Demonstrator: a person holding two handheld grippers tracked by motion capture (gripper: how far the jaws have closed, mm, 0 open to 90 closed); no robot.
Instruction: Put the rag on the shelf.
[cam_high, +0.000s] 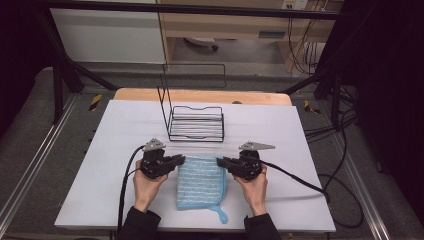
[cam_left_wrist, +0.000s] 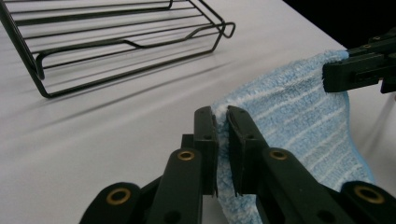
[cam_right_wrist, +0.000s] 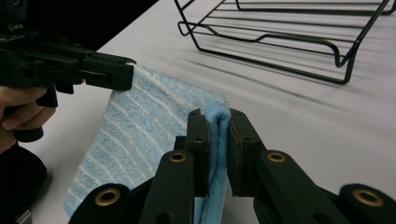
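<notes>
1. Far left: bare white table cover (cam_high: 107, 165), wide and free out to its left edge, with only a black cable (cam_high: 125, 175) trailing back along the forearm.
2. Left gripper (cam_high: 181, 160) in the left hand (cam_high: 146, 187), jaws pinched narrow on the upper left corner of the blue towel (cam_high: 201, 182); seen from the left gripper view, fabric squeezed between the two pads at (cam_left_wrist: 222, 116).
3. Centre: towel striped pale, stretched between both grippers at its far edge, near edge lying on the cover close to the front border, a hanging loop (cam_high: 220, 215) at the lower right corner.
4. Beyond the towel: black wire rack (cam_high: 196, 124), well apart from the far edge of the cloth, an open strip of cover between.
5. Right gripper (cam_high: 221, 162) in the right hand (cam_high: 254, 190), jaws clamped narrow on the folded upper right corner, as at (cam_right_wrist: 217, 116).
6. Far right: free cover (cam_high: 295, 150) up to the right edge, crossed by one cable.
</notes>
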